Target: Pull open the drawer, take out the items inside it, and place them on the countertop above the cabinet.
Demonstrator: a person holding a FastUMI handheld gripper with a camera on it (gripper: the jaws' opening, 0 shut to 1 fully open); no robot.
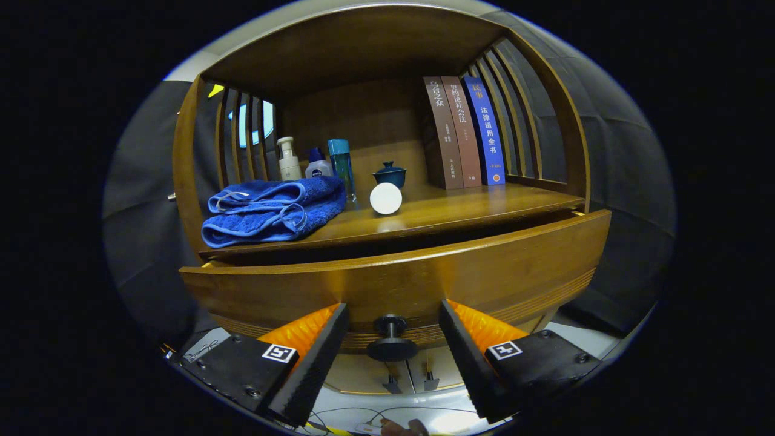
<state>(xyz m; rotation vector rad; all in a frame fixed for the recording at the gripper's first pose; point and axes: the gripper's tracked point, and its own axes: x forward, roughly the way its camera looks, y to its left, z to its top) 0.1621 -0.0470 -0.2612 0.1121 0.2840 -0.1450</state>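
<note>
Towel (272, 209) left on countertop (460, 212), bottles (315, 163) behind, books (463, 130) right, drawer (424, 272) below.

The hand-held gripper (392, 332) has wedge-shaped fingers, screwed mounts and square coded markers.

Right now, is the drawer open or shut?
Partly open: the drawer front stands out from the cabinet, with a dark gap under the countertop. The claw is open, its fingers either side of the knob, apart from it.

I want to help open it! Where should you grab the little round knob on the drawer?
Grab the drawer knob by its thin stem, behind the round cap, coming straight from the front. It sticks out of the drawer front between the open tool fingers, so closing them from both sides lets the cap catch when pulling.
</note>
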